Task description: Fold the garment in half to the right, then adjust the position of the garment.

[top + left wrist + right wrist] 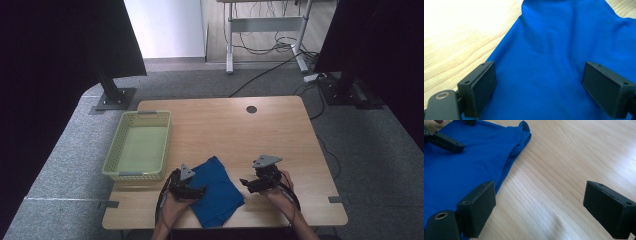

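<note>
While the table carries a green basket at its left edge, the blue cloth lies at the near edge, its long axis running from that edge toward the far side. The left gripper is nearer: its jaws stand apart over the cloth's left border, holding nothing. The right gripper, also apart and empty, hangs over bare wood just beside the cloth's right border.

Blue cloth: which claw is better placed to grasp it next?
Left. The left claw is open directly over the blue cloth, while the right claw is open mostly over bare table beside the cloth's edge.
</note>
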{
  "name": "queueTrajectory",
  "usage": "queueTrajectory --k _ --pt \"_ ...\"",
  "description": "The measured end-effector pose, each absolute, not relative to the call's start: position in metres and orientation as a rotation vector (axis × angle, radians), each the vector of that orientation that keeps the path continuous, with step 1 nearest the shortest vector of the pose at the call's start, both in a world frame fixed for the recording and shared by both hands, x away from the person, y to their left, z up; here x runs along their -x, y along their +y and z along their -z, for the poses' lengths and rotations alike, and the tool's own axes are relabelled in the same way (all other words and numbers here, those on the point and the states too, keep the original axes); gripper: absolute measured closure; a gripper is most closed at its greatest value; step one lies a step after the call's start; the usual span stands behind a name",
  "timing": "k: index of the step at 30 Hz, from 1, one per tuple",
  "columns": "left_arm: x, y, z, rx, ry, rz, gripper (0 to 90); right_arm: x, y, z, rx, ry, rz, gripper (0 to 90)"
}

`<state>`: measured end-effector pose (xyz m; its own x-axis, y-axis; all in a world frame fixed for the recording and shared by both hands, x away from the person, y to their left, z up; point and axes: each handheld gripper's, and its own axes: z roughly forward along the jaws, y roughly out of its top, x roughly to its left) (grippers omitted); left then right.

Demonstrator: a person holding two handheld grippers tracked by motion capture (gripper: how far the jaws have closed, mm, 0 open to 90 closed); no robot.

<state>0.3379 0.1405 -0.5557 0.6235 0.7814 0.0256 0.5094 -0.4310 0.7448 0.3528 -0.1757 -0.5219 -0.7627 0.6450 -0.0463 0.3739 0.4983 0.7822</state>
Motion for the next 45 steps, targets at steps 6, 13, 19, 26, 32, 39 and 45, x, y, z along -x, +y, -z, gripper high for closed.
queueTrajectory --k 6,13,19,26,32,39,45 --pt "-0.338 0.14 0.556 -2.124 1.008 -0.483 11.8 -0.343 -0.195 0.524 -0.89 2.388 -1.135 10.6" --pt "-0.338 0.14 0.556 -2.122 1.01 -0.484 11.8 -0.331 -0.217 0.531 -0.944 2.353 -1.123 10.6" --pt "-0.338 0.14 0.556 -2.121 1.016 -0.489 11.2 -0.323 -0.234 0.542 -0.985 2.347 -1.087 10.5" --pt "-0.337 0.14 0.556 -2.121 1.018 -0.49 11.2 -0.318 -0.246 0.555 -1.027 2.353 -1.04 10.3" --pt "-0.337 0.14 0.556 -2.12 1.018 -0.489 11.1 -0.32 -0.251 0.563 -1.082 2.371 -1.045 8.1" --pt "-0.337 0.14 0.556 -2.12 1.019 -0.49 11.1 -0.32 -0.251 0.563 -1.086 2.367 -1.046 8.1" --pt "-0.337 0.14 0.555 -2.109 1.021 -0.489 12.6 -0.32 -0.251 0.563 -1.087 2.367 -1.046 8.2"
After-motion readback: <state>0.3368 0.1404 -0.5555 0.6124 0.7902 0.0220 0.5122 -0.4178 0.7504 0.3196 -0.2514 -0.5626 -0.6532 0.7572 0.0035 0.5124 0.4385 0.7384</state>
